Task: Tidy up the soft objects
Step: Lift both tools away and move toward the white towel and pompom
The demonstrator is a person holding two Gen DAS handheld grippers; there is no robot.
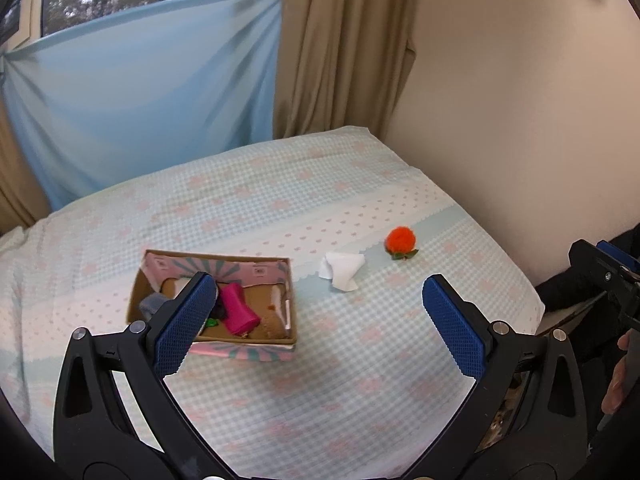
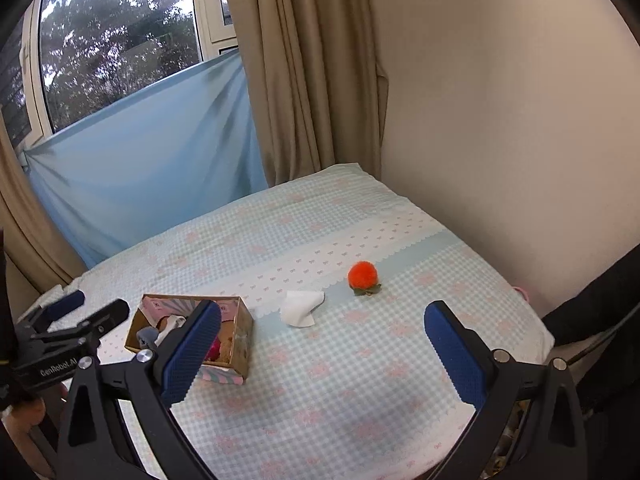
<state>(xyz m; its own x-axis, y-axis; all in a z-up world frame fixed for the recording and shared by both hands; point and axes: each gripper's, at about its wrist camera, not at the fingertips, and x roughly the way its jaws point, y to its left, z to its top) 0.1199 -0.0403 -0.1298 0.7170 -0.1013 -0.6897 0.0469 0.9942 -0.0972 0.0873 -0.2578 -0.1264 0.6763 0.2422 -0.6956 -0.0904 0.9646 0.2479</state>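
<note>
Two grippers are held wide open and empty above one checked bedspread. One cardboard box sits behind the left finger of the left gripper; a magenta roll, a grey item and other soft pieces lie inside it. One folded white cloth lies beyond the gap of the right gripper, just right of the box. One orange pom-pom with green leaves rests further right, apart from the cloth.

box: bare cardboard, printed paper | pompom: fuzzy | bedsheet: matt woven cloth | pads: textured rubber
</note>
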